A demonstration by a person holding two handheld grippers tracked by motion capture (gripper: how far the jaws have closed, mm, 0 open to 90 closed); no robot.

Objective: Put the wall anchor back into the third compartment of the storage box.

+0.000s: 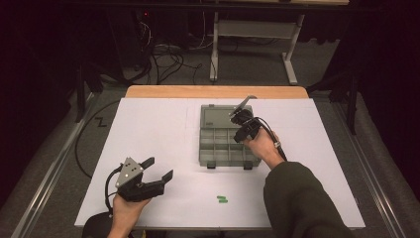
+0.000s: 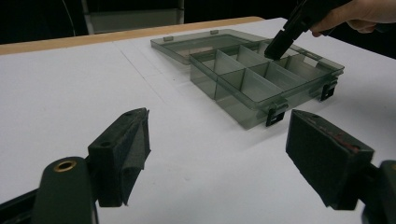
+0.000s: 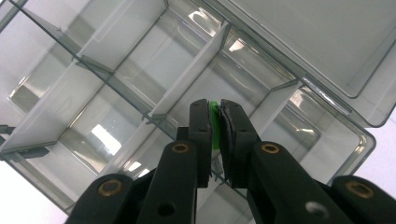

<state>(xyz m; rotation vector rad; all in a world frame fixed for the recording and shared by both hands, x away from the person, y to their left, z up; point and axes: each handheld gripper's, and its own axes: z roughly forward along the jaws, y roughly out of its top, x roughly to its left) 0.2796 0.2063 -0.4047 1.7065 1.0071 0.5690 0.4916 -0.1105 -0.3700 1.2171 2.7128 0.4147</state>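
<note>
Peg (image 3: 214,122), small and green, is sitting pinched between the nearly closed jaws of the right gripper (image 3: 214,112), which is hanging over the open box (image 1: 204,148) near its far right compartments. Risks, as judged: the peg is showing as a thin sliver between the pads, so it may be slipping or twisting out early; the jaws are pointing close to a divider (image 3: 187,88), so a release here may be landing the peg on that wall or bouncing it into the wrong compartment; a nudge against the light box may be shifting it on the table (image 1: 148,129). Two more green pegs (image 1: 222,200) are lying on the table, near the front edge. Left gripper (image 2: 217,149) is resting with jaws wide apart, holding nothing.
</note>
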